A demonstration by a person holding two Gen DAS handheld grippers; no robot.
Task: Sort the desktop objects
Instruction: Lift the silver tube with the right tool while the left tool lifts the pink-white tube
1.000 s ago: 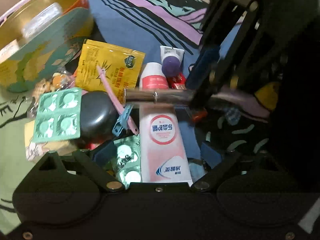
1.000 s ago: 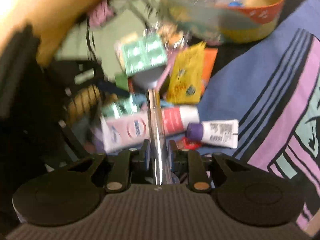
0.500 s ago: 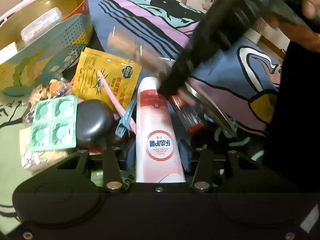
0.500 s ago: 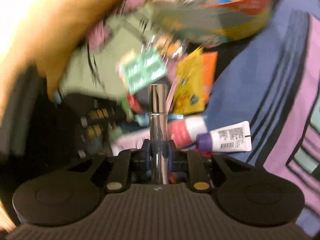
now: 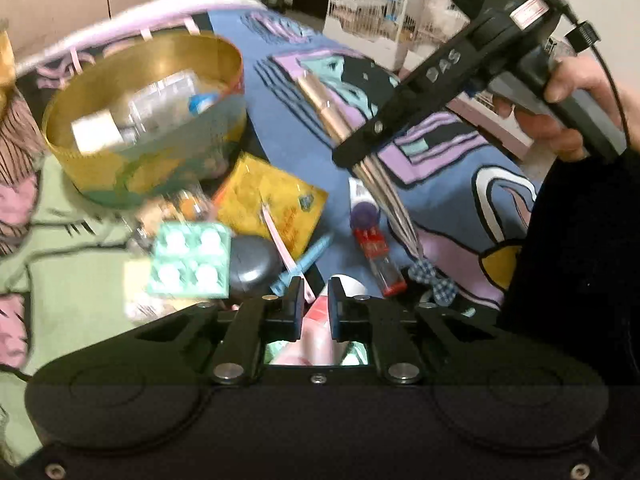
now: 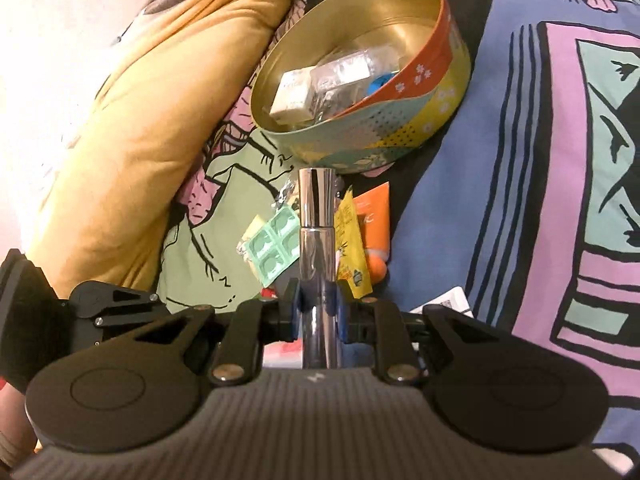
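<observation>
While the left tongs point(image 5: 312, 306) have just closed onto the pink tube point(image 5: 316, 332), the right tongs point(image 6: 318, 312) clamp a chrome tube point(image 6: 318, 240) before the tin point(image 6: 400, 136).

Chrome tube point(image 6: 316, 240) clamped upright, pink tube point(image 5: 320, 334) pinched

My right gripper point(image 6: 318, 312) clamps a chrome tube point(image 6: 317, 236), perhaps a lipstick, standing up toward the round gold-lined tin point(image 6: 436, 80). Green blister packs point(image 6: 274, 246) and a yellow sachet point(image 6: 354, 256) lie below it on the patterned cloth point(image 6: 520, 184).
</observation>
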